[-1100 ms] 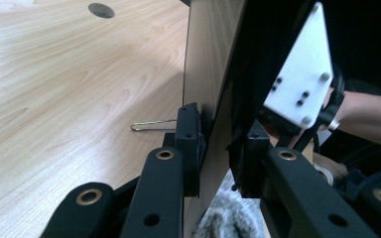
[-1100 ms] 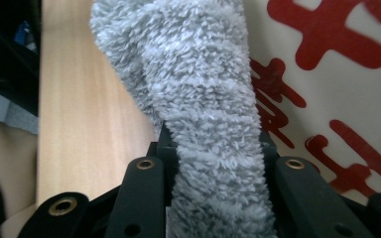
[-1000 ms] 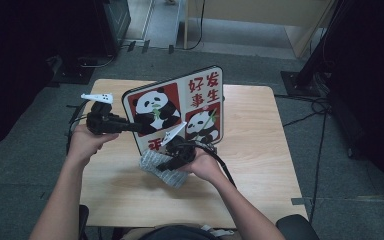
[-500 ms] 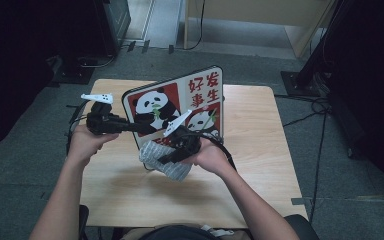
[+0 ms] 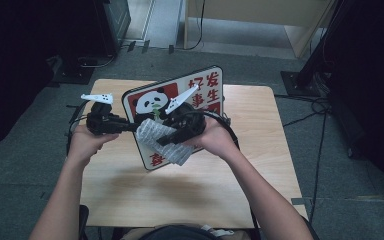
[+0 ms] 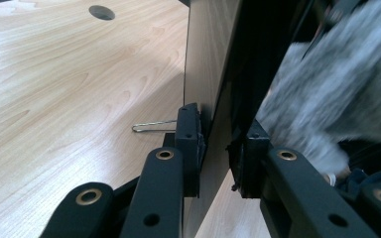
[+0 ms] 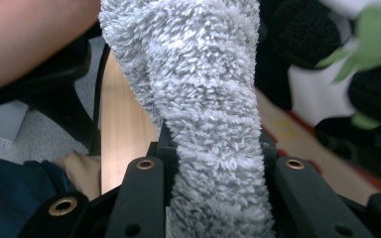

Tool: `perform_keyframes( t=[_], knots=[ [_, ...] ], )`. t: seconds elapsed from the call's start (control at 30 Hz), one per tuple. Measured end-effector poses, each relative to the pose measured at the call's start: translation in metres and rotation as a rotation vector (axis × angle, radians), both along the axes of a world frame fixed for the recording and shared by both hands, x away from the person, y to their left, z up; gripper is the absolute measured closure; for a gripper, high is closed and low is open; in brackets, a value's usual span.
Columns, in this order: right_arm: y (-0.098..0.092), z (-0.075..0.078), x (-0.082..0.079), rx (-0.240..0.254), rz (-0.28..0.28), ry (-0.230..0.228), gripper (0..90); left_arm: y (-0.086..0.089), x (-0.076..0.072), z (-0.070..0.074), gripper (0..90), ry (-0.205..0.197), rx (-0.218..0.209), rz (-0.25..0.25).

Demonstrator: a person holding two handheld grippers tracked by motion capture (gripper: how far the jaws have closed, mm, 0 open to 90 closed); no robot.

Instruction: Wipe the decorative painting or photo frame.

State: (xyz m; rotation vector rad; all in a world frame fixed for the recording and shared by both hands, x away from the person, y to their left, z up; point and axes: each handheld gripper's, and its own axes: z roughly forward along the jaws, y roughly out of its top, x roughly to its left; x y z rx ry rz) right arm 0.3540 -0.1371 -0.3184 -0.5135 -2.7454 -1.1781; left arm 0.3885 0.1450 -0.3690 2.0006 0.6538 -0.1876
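Observation:
A board printed with pandas and red characters [image 5: 205,95] stands tilted on the wooden table [image 5: 260,170]. My left gripper [image 5: 125,125] is shut on its left edge; in the left gripper view the pads [image 6: 191,134] clamp the thin dark board [image 6: 213,74] from both sides. My right gripper [image 5: 167,137] is shut on a fluffy grey cloth [image 5: 155,135] that lies against the board's printed face. In the right gripper view the cloth [image 7: 203,99] bulges up from between the jaws, with the panda print [image 7: 322,94] blurred behind it.
A thin wire piece [image 6: 151,126] lies on the table behind the board, and a round hole [image 6: 101,12] is in the tabletop farther off. Dark stands and cables [image 5: 325,105] ring the table on the grey floor.
My right gripper has risen with the cloth, from the board's lower edge up across its face. The left gripper and the board have stayed put.

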Motion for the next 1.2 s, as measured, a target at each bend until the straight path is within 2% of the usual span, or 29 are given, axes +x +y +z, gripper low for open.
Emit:
perform_keyframes(
  t=[0.17,0.33,0.6,1.0,1.2],
  knots=[
    [0.000,0.025,0.005,-0.008,-0.016,-0.036,69.3,0.000,0.000,-0.001,76.5,0.005,-0.004,0.000],
    [0.000,0.049,0.012,-0.015,-0.032,-0.052,69.2,0.000,0.000,-0.001,76.5,0.003,-0.010,0.002],
    [0.007,0.088,0.025,0.000,-0.063,-0.103,69.1,0.000,0.000,-0.001,76.5,0.000,-0.008,0.001],
    [0.030,0.131,0.051,-0.006,-0.102,-0.146,68.8,0.000,0.000,-0.001,76.4,-0.001,-0.011,0.000],
    [0.049,0.139,0.071,-0.020,-0.136,-0.137,68.8,0.000,0.000,-0.001,76.5,-0.005,-0.013,0.001]
  ],
)
